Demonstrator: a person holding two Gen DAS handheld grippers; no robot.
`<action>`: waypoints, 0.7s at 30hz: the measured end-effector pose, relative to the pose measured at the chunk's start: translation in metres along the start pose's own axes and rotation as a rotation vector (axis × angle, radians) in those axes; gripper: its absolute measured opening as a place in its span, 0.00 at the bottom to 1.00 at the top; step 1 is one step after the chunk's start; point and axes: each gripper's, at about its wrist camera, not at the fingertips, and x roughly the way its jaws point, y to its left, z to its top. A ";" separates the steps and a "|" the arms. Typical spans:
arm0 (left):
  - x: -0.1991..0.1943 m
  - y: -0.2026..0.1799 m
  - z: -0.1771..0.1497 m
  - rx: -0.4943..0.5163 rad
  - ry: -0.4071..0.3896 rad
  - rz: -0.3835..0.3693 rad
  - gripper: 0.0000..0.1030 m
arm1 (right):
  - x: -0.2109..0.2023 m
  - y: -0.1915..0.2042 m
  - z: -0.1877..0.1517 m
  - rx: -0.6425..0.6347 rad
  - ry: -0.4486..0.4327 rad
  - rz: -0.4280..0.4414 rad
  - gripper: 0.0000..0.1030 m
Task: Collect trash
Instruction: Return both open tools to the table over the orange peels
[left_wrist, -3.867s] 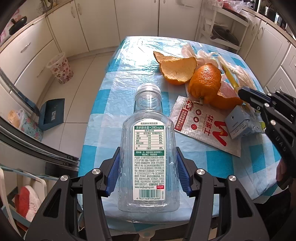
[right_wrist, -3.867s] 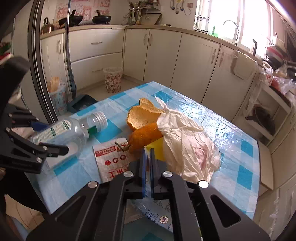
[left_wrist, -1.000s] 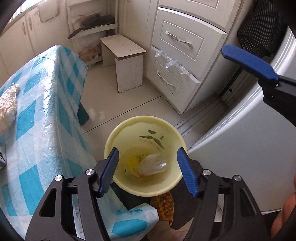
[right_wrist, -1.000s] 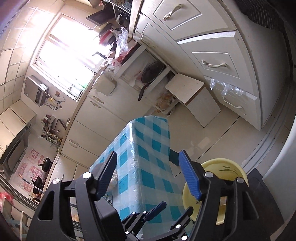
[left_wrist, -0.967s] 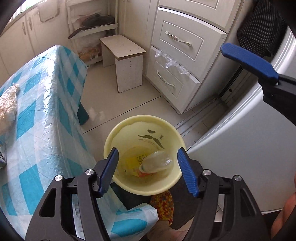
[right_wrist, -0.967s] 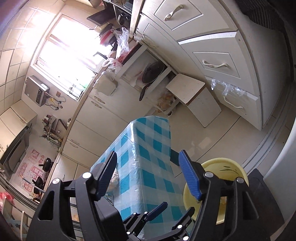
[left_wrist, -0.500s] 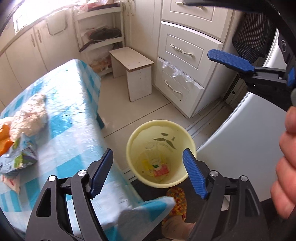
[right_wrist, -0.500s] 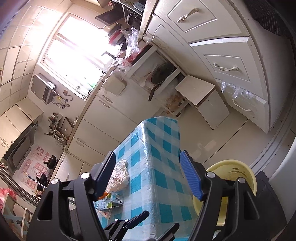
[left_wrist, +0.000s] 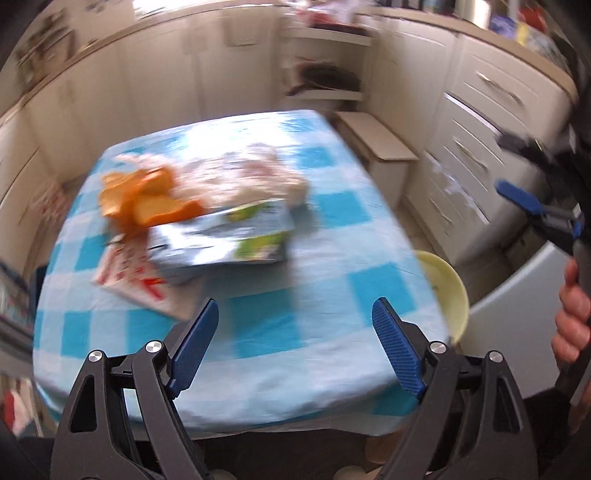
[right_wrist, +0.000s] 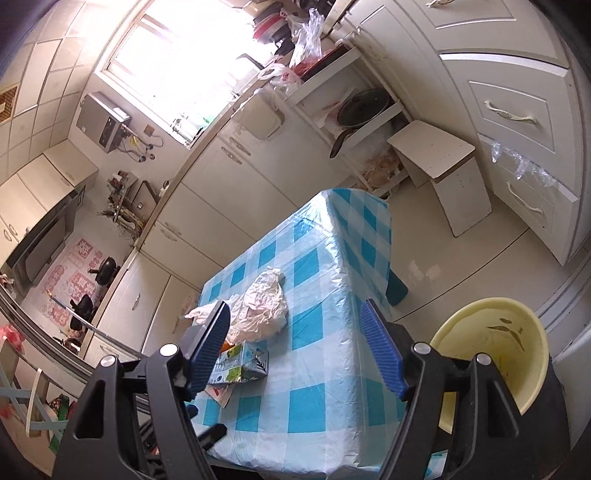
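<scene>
On the blue-and-white checked plastic tablecloth (left_wrist: 332, 258), the remaining litter lies in one blurred heap toward the far left: curled orange peel (left_wrist: 144, 199) at the left end, a flat red-and-white printed sachet (left_wrist: 136, 284) nearer the front edge, a crushed pale-blue and green drink carton (left_wrist: 229, 240) lying partly over the sachet, and behind it a crumpled white plastic bag (left_wrist: 258, 173). The left gripper (left_wrist: 295, 343) hangs over the near edge of the cloth, its blue ribbed pads spread wide with only bare cloth between them; its jaws have just been opening. Right of the table, on the floor past the cloth's corner, stands the round pale-yellow plastic bin (left_wrist: 448, 291); what lies in it cannot be made out. At the far right a hand (left_wrist: 572, 317) grips the handle of the right gripper (right_wrist: 295, 343), whose own view looks down the table from the bin end: its blue pads stand well apart, pinching nothing, with the carton (right_wrist: 240, 363) and bag (right_wrist: 262, 310) behind the left pad and the bin (right_wrist: 491, 362) at lower right
</scene>
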 end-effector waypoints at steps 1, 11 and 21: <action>0.000 0.018 0.001 -0.045 -0.001 0.013 0.79 | 0.006 0.005 -0.003 -0.012 0.016 0.003 0.68; 0.003 0.150 0.015 -0.335 0.010 0.123 0.79 | 0.051 0.047 -0.030 -0.111 0.152 0.018 0.69; 0.049 0.147 0.072 -0.125 0.025 0.217 0.80 | 0.093 0.075 -0.055 -0.179 0.282 0.003 0.70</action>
